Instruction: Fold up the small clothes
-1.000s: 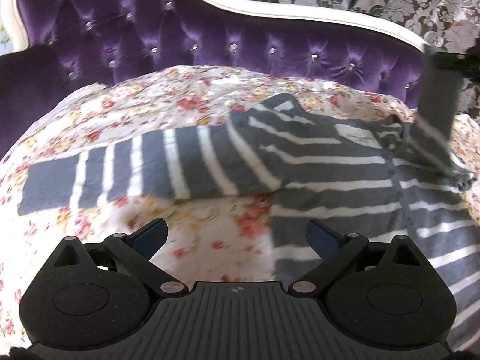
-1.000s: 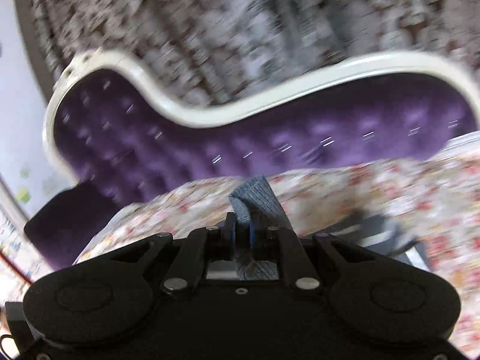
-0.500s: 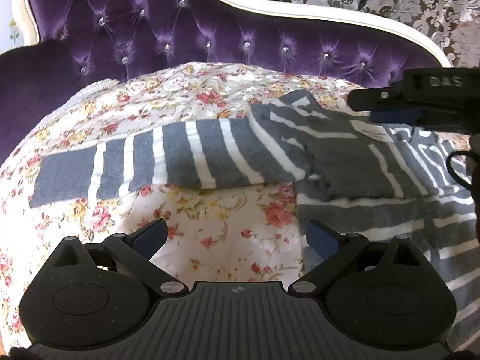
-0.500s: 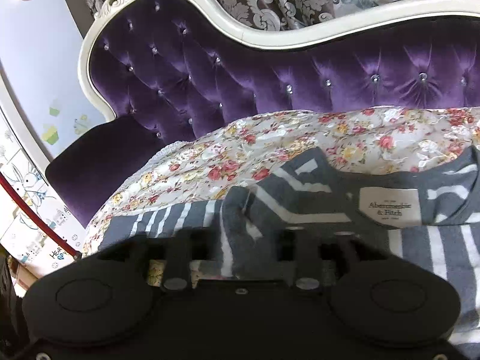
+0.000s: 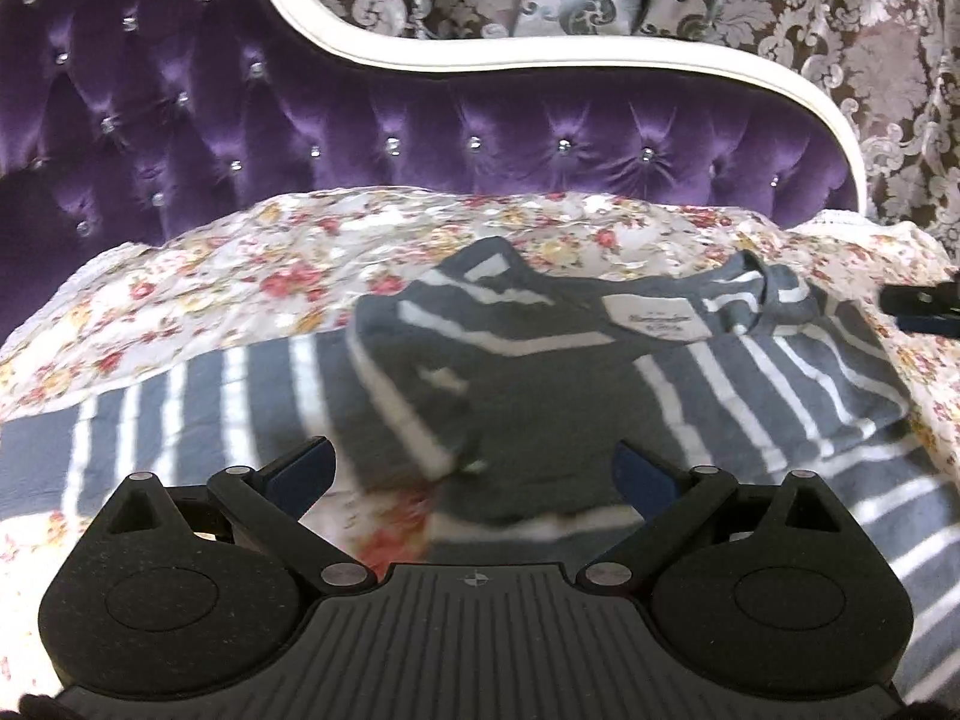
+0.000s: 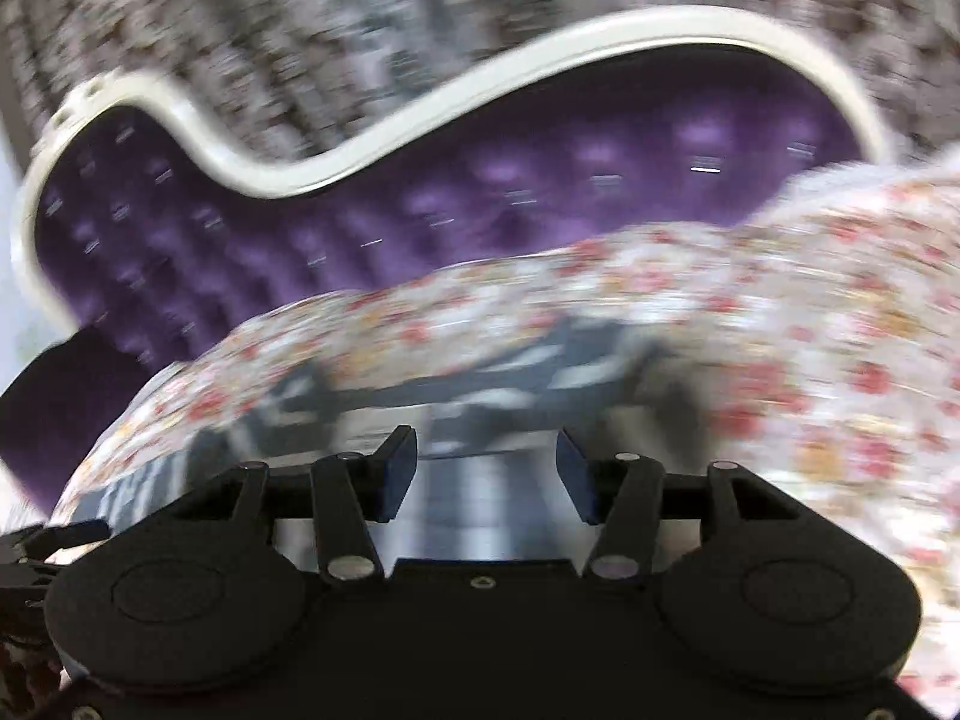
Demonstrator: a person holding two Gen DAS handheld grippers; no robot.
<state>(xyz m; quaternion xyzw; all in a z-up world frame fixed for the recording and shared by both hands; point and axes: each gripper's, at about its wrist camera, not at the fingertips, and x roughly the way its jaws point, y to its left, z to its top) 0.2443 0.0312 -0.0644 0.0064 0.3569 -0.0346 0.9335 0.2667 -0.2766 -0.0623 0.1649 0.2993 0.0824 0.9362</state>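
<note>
A grey sweater with white stripes [image 5: 540, 396] lies on the floral cover, its neck label [image 5: 657, 315] facing up. One sleeve [image 5: 180, 408] stretches out flat to the left. The other is folded across the body. My left gripper [image 5: 474, 471] hovers open over the sweater's near part, nothing between its fingers. My right gripper [image 6: 486, 462] is open and holds nothing; its view is blurred, with the sweater [image 6: 540, 372] ahead of it. In the left wrist view the right gripper [image 5: 924, 306] pokes in at the right edge, beside the sweater's shoulder.
The floral cover [image 5: 240, 276] drapes a purple tufted sofa [image 5: 420, 138] with a white curved frame [image 5: 480, 63]. Patterned grey curtains [image 5: 840, 30] hang behind. The sofa arm [image 6: 54, 408] rises at the left.
My right gripper let go of the grey sleeve, which now lies folded over the sweater's body, and drew off to the right. My left gripper shifted right, over the sweater.
</note>
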